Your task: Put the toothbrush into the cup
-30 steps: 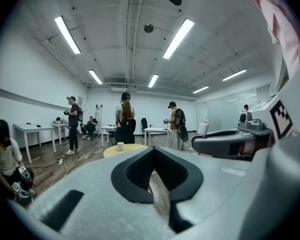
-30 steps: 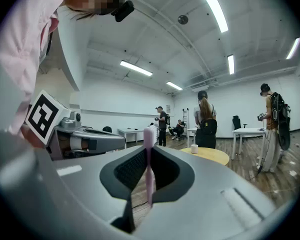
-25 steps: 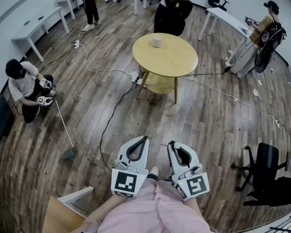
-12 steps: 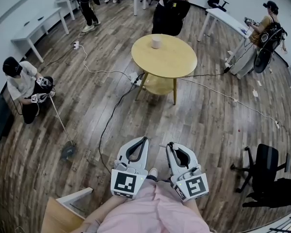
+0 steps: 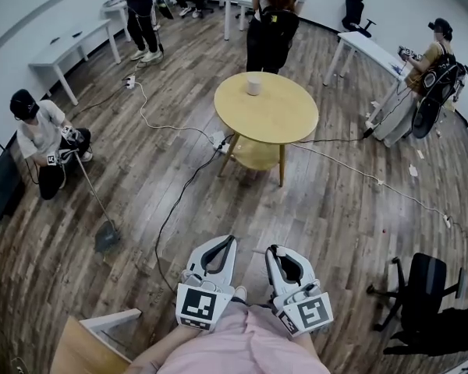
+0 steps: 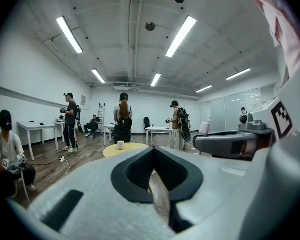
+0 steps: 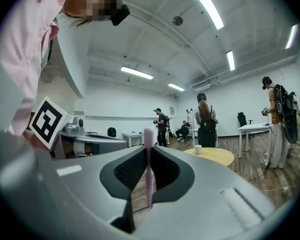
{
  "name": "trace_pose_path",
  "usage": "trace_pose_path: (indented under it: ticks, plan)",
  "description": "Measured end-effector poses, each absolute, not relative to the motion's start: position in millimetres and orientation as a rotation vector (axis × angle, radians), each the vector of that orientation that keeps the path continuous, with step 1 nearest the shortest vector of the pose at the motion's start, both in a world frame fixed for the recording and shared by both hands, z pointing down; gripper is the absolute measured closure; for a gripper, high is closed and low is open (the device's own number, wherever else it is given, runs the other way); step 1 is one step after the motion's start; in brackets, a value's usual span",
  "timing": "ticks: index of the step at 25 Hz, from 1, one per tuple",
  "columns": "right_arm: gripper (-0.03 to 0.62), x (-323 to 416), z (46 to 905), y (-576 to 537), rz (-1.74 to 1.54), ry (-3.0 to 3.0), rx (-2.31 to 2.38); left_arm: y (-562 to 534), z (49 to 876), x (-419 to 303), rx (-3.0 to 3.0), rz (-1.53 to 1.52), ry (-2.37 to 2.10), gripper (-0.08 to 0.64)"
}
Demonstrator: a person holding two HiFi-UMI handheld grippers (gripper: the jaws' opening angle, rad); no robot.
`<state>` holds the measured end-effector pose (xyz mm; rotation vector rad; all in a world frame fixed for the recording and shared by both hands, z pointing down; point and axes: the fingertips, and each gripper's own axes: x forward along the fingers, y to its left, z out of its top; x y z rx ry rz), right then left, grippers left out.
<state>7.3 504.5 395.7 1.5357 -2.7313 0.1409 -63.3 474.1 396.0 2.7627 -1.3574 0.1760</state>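
Seeming light and stiff, the slim pink plastic toothbrush (image 7: 148, 139) is pinched along its shaft by the right gripper (image 7: 148, 156), while the left gripper (image 6: 155, 156) is closed on nothing.

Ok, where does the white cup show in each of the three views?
Head view: cup upper centre, on the round yellow table's far edge.
Left gripper view: cup left of centre, on that table.
Right gripper view: cup right of centre, on that table.
Shared landmark: the table.

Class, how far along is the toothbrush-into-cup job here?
Done: the right gripper is shut on the pink toothbrush. In hand: it is held well short of the round table. Left: reach the cup on that table and drop it in.
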Motion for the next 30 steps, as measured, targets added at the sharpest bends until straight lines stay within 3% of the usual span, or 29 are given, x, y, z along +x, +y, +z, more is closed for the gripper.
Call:
trace_pose_path:
  ticks: [14, 30]
  plan:
    - [0.561, 28.4, 408.4, 503.1, 0.180, -2.720, 1.541, 479.2, 415.3, -51.8, 2.677, 0.205, -1.368, 0.563]
    - [0.561, -19.5, 391.7, 424.8, 0.180, -2.674, 1.633, 398.6, 399.6, -106.5, 2.716, 0.196, -1.336, 0.563]
